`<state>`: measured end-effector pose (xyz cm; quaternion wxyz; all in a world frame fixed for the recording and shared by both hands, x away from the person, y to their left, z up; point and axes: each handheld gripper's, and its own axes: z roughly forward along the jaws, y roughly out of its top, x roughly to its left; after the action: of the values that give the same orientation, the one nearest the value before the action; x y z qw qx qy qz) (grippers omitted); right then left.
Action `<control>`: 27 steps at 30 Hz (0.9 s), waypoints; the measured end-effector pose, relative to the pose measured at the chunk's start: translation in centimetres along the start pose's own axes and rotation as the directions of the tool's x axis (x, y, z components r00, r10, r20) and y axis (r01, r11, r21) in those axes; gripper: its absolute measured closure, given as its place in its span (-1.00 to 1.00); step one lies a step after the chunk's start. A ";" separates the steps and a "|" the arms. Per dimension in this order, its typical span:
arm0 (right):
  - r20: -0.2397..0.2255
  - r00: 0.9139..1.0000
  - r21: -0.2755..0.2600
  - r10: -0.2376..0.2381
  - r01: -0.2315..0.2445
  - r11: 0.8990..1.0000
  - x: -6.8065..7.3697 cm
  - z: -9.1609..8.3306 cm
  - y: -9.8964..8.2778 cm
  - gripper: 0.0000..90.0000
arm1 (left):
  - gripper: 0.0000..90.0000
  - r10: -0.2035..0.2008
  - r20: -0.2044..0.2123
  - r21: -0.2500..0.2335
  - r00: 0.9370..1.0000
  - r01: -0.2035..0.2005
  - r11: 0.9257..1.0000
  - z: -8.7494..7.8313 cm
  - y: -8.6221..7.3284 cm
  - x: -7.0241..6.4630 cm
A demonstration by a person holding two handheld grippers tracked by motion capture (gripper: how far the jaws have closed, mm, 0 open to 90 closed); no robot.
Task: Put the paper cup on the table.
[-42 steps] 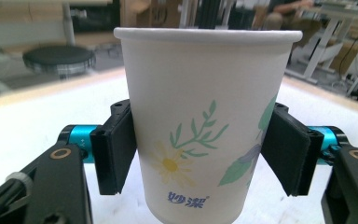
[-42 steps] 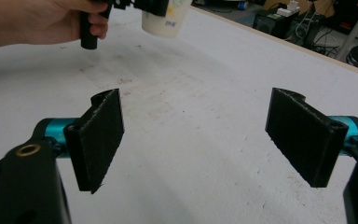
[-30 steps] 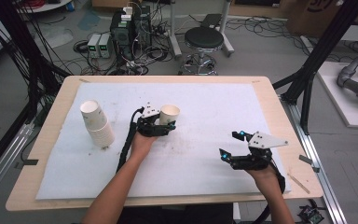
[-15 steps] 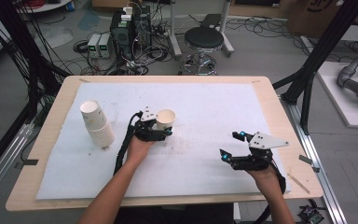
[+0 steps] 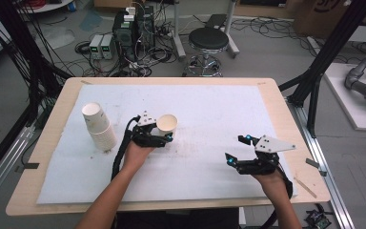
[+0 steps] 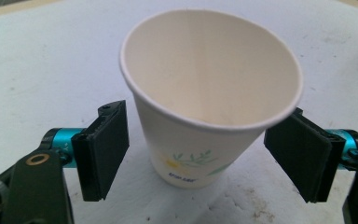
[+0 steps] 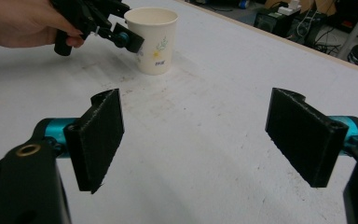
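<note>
Near the middle of the white mat (image 5: pixel 209 109), a single paper cup (image 5: pixel 167 125) is seen standing upright, mouth up, with a small flower print low on its side. It is flanked by the left gripper (image 5: pixel 164 134), whose jaws have just been opening: in the left gripper view the cup (image 6: pixel 205 102) sits between the two black pads (image 6: pixel 103 149), and a gap is visible on each side, so the cup is no longer pressed. The left gripper is held by the left hand (image 5: pixel 136 153), just on the person's side of the cup.

To the left of the cup, near the mat's left edge, a stack of paper cups (image 5: pixel 100 128) is seen leaning, well apart from the single cup.

To the right of the cup and nearer the person, the right gripper (image 5: pixel 236 150) is held above the mat by the right hand (image 5: pixel 271 183). Its jaws are spread wide with nothing between them, as the right gripper view (image 7: pixel 193 140) shows; the cup (image 7: pixel 153 39) and the left gripper (image 7: pixel 121 35) are seen beyond it.
</note>
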<state>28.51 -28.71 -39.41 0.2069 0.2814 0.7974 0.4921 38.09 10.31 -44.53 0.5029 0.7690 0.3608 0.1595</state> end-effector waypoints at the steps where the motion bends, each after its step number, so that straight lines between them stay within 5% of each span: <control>1: 0.002 1.000 0.001 0.003 -0.003 1.000 0.0 0.0 0.0 -0.57 | -0.55 0.000 0.000 0.000 1.000 0.000 1.000 0.0 0.0 0.0; 11: 0.001 1.000 0.005 -0.004 0.004 1.000 0.0 0.1 -0.1 -0.57 | -0.56 0.041 0.075 -0.103 0.996 -0.033 0.994 -3.7 -1.1 0.1; 21: 0.015 1.000 0.017 0.011 -0.011 1.000 -0.1 0.2 -0.4 -0.57 | -0.58 0.096 0.123 -0.222 0.988 -0.067 0.973 -8.0 -1.6 -0.1; 27: 0.081 0.997 0.017 0.015 -0.017 1.000 -0.4 -0.3 -0.7 -0.57 | -0.57 0.096 0.136 -0.274 0.986 -0.055 0.960 -9.7 -2.3 0.5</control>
<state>28.48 -29.39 -39.88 0.2324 0.3092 0.7904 0.4749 31.61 17.57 -42.29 0.6215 0.7166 0.2678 0.1686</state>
